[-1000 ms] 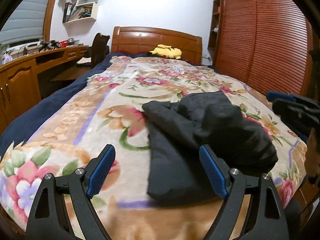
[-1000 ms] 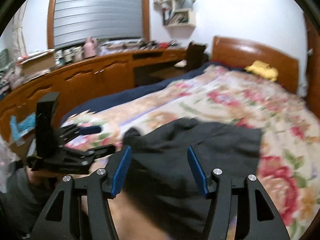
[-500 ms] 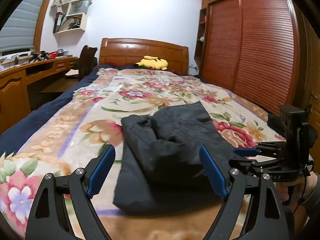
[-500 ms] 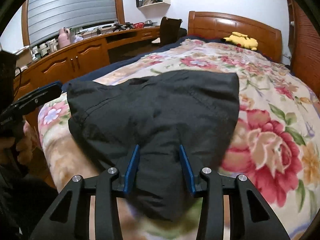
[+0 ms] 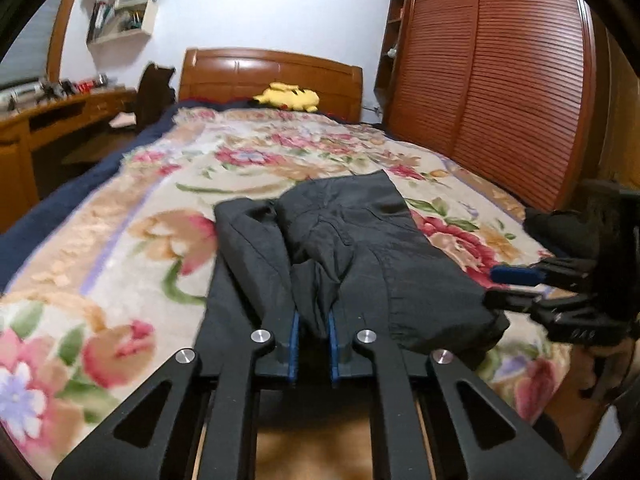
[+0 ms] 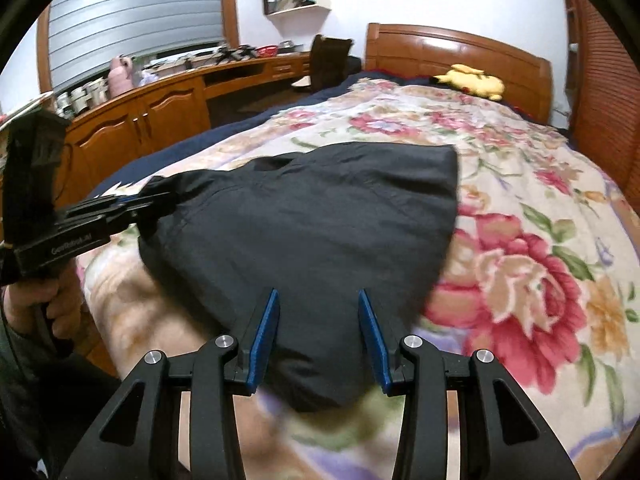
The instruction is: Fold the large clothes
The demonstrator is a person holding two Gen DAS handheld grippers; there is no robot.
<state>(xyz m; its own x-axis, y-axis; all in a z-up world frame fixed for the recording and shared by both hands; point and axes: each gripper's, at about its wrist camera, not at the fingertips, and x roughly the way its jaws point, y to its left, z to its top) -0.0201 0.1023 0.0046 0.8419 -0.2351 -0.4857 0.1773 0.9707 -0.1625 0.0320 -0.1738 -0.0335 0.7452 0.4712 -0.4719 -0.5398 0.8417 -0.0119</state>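
A dark garment (image 5: pixel 360 248) lies bunched at the foot of a bed spread with a flowered blanket (image 5: pixel 120 264), with a wooden headboard (image 5: pixel 272 76), a yellow plush toy (image 5: pixel 288 97) and a slatted wardrobe (image 5: pixel 500 80) behind. The left gripper (image 5: pixel 313 330), its jaws just closed, pinches a fold of the garment, while the right gripper (image 6: pixel 318 326) holds its near corner between half-closed pads. Only the right view shows the long desk (image 6: pixel 160 108), the shuttered window (image 6: pixel 136 16) and the person's hand (image 6: pixel 60 300); its near edge is blurred.
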